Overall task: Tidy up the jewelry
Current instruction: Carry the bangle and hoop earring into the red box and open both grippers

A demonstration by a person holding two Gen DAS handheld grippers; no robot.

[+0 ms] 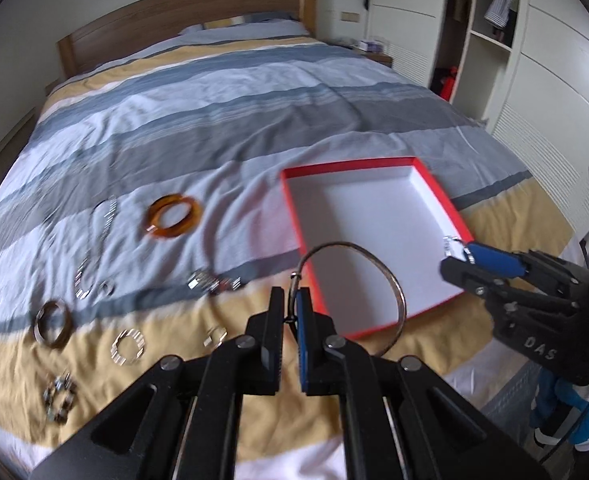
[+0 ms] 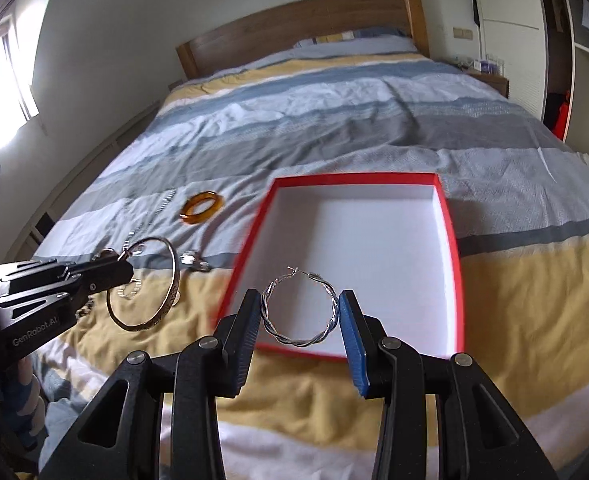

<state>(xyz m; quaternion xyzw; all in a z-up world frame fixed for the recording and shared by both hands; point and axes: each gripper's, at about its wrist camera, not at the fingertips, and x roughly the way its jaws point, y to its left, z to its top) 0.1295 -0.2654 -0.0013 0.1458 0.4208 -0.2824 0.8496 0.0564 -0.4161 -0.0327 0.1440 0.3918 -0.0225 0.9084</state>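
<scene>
Starting with the left wrist view: task looks barely begun, since the red box (image 1: 378,240) shows a bare white floor, nothing in it yet. Left gripper (image 1: 290,322) has its jaws pressed nearly together, pinching the thin metal bangle (image 1: 390,280) at its clasp end; the hoop arcs up and to the right of the jaws, hanging over the box's near left corner. Still loose on the bedspread (image 1: 222,120), left of and beyond the jaws: amber bangle (image 1: 174,216), a chain necklace (image 1: 98,240), a dark metal bangle (image 1: 53,322), a flat silver ring piece (image 1: 128,346), a beaded bracelet (image 1: 58,398), plus a blurred cluster just ahead, can't tell what. Right gripper (image 1: 460,258) sits at the box's right rim with something silver at its tips. Right wrist view: right gripper (image 2: 300,312) has jaws moderately spread, squeezing the twisted silver hoop earring (image 2: 300,312) across its width, upright between the pads, over the near edge of the box (image 2: 452,240). Left gripper (image 2: 124,266) is off to the left of these jaws, short of the box, bangle (image 2: 170,292) dangling below it. Judgement: both pieces are carried, neither released; drops into the box come next, then the rest.
</scene>
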